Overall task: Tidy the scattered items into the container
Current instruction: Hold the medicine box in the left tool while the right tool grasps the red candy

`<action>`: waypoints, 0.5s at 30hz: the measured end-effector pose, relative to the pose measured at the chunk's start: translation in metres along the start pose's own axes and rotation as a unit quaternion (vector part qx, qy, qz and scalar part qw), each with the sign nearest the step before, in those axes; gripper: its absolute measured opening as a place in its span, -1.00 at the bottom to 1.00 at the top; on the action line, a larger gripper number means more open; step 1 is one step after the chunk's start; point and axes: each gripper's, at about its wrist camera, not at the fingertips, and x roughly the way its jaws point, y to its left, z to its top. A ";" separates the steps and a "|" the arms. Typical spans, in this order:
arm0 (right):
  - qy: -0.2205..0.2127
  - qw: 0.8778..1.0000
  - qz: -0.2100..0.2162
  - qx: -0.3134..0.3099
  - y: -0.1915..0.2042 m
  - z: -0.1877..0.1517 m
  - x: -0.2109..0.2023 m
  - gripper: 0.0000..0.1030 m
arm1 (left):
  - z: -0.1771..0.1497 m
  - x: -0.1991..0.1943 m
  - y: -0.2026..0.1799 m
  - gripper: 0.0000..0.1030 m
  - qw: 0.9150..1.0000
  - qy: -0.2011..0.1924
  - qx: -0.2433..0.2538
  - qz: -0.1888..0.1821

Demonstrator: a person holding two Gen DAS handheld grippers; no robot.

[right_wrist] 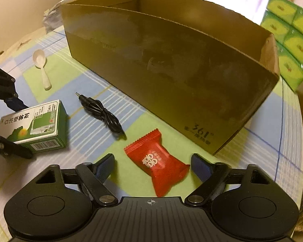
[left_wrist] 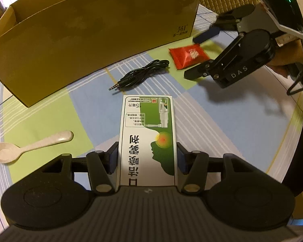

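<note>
Left wrist view shows the left gripper clamped on the sides of a white-and-green cardboard medicine box, short of the tall brown cardboard container. The right gripper hangs spread wide around a red foil snack packet without touching it, near the container's corner. A coiled black audio cable and a pale plastic spoon lie apart on open checked tablecloth.
</note>
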 end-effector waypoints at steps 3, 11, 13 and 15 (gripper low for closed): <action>0.001 1.000 0.005 0.011 0.004 -0.002 -0.004 0.16 | 0.000 0.000 -0.001 -0.01 1.000 -0.001 -0.001 0.000; 0.034 0.999 0.025 0.021 0.034 -0.015 -0.026 -0.11 | -0.008 -0.004 -0.004 -0.01 1.000 -0.001 -0.007 -0.001; 0.039 0.999 0.024 0.023 0.042 -0.020 -0.031 -0.10 | -0.011 -0.006 -0.002 -0.01 1.000 -0.001 -0.011 0.000; 0.038 0.999 0.017 0.012 0.050 -0.025 -0.035 0.01 | -0.013 -0.009 -0.001 -0.01 1.000 -0.002 -0.015 0.000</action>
